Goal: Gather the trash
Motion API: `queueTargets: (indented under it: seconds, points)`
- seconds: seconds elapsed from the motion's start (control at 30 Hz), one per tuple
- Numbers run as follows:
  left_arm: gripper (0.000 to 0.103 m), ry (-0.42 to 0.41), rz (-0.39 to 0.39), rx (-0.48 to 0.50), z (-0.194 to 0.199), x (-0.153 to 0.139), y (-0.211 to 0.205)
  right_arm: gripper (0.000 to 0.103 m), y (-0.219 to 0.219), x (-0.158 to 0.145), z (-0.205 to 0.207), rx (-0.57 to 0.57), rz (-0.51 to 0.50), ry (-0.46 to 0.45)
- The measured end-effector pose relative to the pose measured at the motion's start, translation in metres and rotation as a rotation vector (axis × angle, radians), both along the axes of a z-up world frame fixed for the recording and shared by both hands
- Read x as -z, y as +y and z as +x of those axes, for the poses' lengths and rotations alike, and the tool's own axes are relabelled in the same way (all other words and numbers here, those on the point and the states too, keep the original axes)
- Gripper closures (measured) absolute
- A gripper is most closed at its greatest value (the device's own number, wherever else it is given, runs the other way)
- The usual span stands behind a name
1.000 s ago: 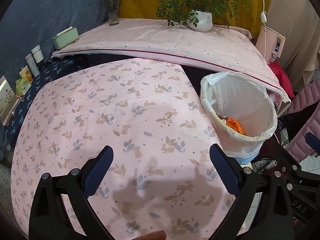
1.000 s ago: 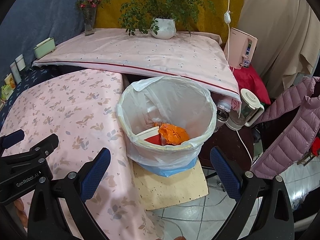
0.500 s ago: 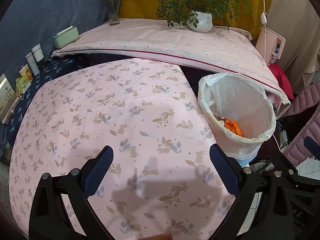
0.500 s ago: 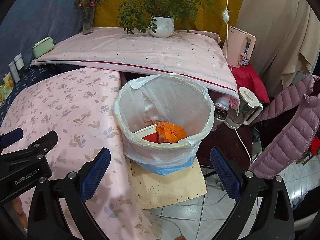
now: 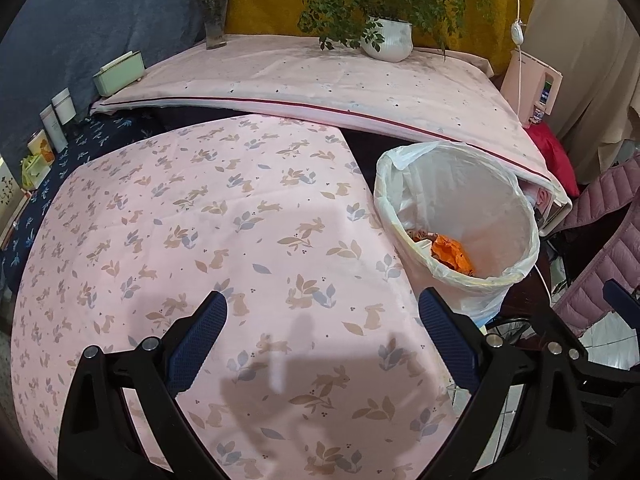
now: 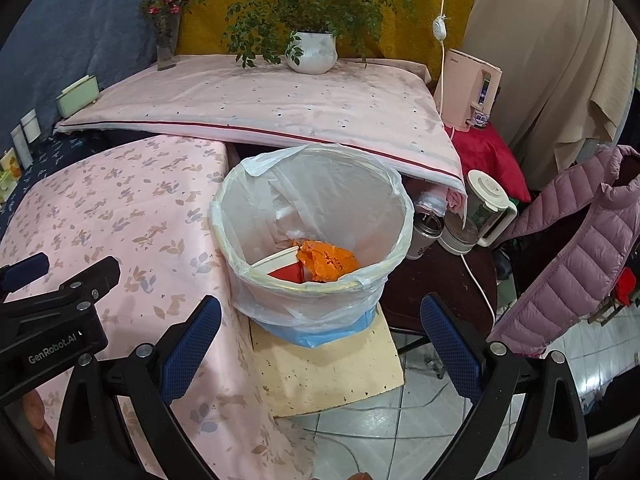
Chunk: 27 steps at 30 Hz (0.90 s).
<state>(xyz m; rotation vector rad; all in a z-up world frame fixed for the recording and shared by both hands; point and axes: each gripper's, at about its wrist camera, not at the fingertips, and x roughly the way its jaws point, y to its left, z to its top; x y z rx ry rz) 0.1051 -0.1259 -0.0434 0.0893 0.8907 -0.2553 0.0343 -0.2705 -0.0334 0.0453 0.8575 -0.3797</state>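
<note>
Left claw (image 5: 320, 332) is being held spread wide, empty, over the near part of the table (image 5: 200, 220), which is covered by a pink rabbit-print cloth. Nothing is being pinched between its blue pads (image 5: 196, 344).

Right claw (image 6: 320, 336) is also being held spread, empty, just near of the trash bin (image 6: 316, 292); the left claw's black body is being seen at the left edge of the right wrist view.

The trash bin, lined with a white plastic bag (image 6: 256, 184), is being kept just beside the table's right edge, standing on a beige board (image 6: 332, 368) above the tiled floor (image 6: 400, 440). Trash is lying inside the bin at the bottom: crumpled orange wrapper (image 6: 328, 260), and a white-rimmed red cup (image 6: 284, 268) touching it on the left.

On the far side, a second pink-covered surface (image 6: 260, 96) is carrying a white potted plant (image 6: 312, 52), a vase of flowers (image 6: 166, 40) and a pale green box (image 6: 78, 96). A purple padded jacket (image 6: 572, 248) is hanging at right, a kettle (image 6: 484, 208) right of the bin.
</note>
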Motion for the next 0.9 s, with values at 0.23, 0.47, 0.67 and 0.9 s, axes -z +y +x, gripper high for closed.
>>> queueTargets:
  seconds: [0.23, 0.47, 0.67, 0.9]
  points:
    - [0.011, 0.003, 0.008, 0.004, 0.001, 0.003, -0.005, 0.007, -0.006, 0.004, 0.0, 0.009, 0.004, 0.006]
    - [0.011, 0.002, 0.015, 0.006, 0.001, 0.004, -0.008, 0.007, -0.009, 0.007, 0.0, 0.012, 0.009, 0.01]
    - [0.011, 0.005, 0.016, 0.005, 0.002, 0.005, -0.009, 0.007, -0.01, 0.007, 0.0, 0.013, 0.011, 0.011]
    - [0.011, 0.006, 0.017, 0.006, 0.003, 0.006, -0.008, 0.007, -0.012, 0.008, 0.0, 0.014, 0.011, 0.011]
